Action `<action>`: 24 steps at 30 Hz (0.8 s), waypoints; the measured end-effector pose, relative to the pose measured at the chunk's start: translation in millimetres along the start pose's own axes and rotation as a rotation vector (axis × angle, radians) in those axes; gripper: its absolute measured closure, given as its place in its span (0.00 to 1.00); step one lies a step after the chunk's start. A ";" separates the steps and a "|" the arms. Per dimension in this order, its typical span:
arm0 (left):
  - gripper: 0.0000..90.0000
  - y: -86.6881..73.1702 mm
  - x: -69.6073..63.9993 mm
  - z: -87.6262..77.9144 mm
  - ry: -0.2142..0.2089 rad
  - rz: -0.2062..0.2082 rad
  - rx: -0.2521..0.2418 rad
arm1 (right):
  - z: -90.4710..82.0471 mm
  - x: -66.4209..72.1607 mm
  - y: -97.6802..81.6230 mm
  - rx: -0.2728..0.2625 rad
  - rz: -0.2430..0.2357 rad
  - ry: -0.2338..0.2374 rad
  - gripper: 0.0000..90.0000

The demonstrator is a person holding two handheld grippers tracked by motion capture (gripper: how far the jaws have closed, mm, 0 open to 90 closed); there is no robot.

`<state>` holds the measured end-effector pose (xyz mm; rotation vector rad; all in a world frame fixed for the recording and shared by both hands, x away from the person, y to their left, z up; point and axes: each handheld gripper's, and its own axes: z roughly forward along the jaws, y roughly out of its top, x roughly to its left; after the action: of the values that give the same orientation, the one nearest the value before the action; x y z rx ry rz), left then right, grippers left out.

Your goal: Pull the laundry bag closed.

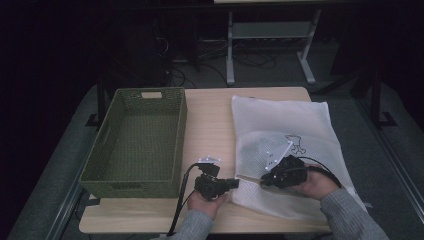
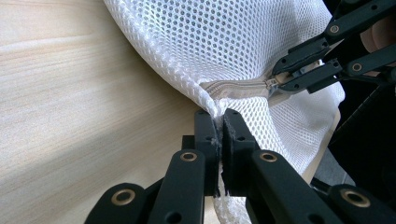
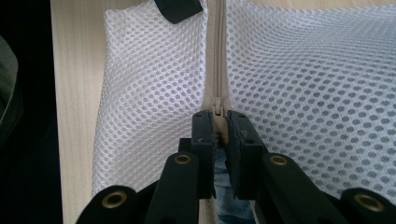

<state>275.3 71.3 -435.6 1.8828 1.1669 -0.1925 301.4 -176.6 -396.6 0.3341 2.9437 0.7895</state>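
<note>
Two grippers work the zipper of a white mesh bag (image 1: 285, 145) at the near right part of the bench (image 1: 210, 115).

From the high view, the left gripper (image 1: 231, 183) reaches the bag's near left corner, and the right gripper (image 1: 263, 181) lies on the bag just beside it. A green basket (image 1: 135, 145) sits by the left edge of the bench. The left gripper view shows its fingers (image 2: 205, 135) squeezed tight on a pinch of mesh at the zipper's end. It also shows the right gripper (image 2: 275, 84) nipping the zipper pull (image 2: 271, 83). The right gripper view shows the closed zipper (image 3: 217, 56) running away from its fingers (image 3: 203, 130). They are nearly shut around the pull (image 3: 217, 108). Something blue (image 3: 219, 177) peeks out where the bag is unzipped.
</note>
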 end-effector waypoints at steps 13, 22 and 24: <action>0.96 -0.4 -0.3 -0.8 0.021 0.013 -0.001 | -6.8 -1.2 -9.3 -0.002 0.019 -0.002 0.90; 0.96 0.4 -1.7 -0.6 0.027 0.024 0.001 | -10.0 -0.6 -13.7 -0.012 0.024 -0.002 0.90; 0.96 0.5 -2.2 -1.0 0.045 0.026 -0.001 | -10.5 -0.2 -14.0 -0.009 0.021 -0.003 0.90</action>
<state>274.2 70.6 -433.6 1.9095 1.1715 -0.1354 297.6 -193.6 -394.6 0.3664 2.9381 0.8034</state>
